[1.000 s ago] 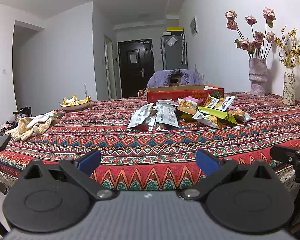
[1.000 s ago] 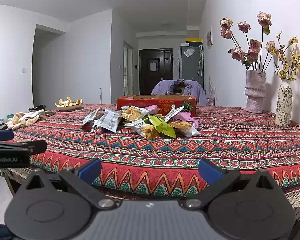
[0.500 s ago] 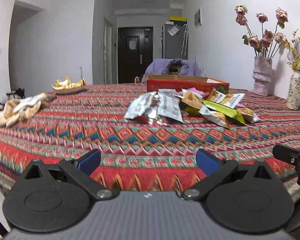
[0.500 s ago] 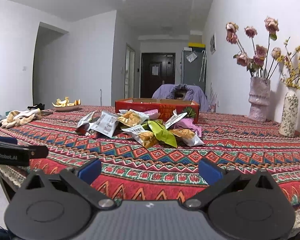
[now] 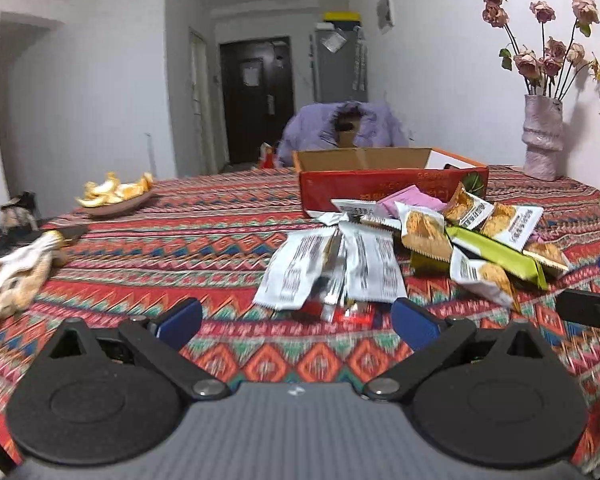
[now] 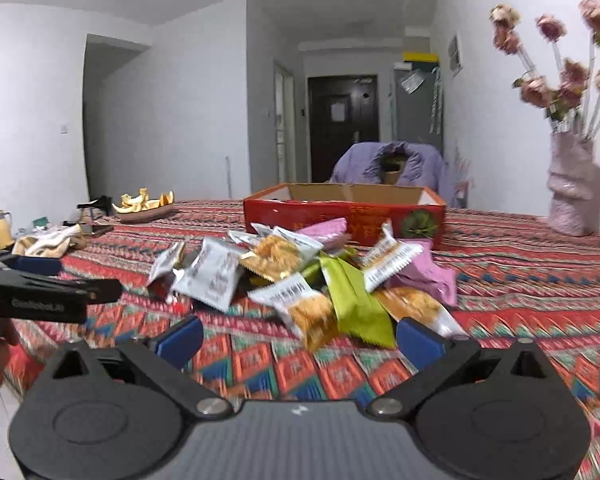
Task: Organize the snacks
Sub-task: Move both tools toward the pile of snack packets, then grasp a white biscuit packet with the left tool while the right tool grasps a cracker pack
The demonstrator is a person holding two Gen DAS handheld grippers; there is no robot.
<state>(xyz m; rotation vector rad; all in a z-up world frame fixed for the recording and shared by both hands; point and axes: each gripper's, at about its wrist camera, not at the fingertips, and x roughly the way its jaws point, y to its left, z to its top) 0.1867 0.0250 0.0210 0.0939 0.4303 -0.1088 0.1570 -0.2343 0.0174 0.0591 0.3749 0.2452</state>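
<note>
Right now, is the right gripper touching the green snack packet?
Apart. The right wrist view shows the right gripper open, its fingers short of the green snack packet, with patterned tablecloth between.

Both grippers advanced over tablecloth (image 5: pixel 228 240) toward snack pile (image 6: pixel 300 280); pile now closer.

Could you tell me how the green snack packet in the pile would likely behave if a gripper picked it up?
The green snack packet looks thin and creased, so probably light and floppy. Its glossy film may be slippery. It overlaps neighbouring packets, so those may shift.
</note>
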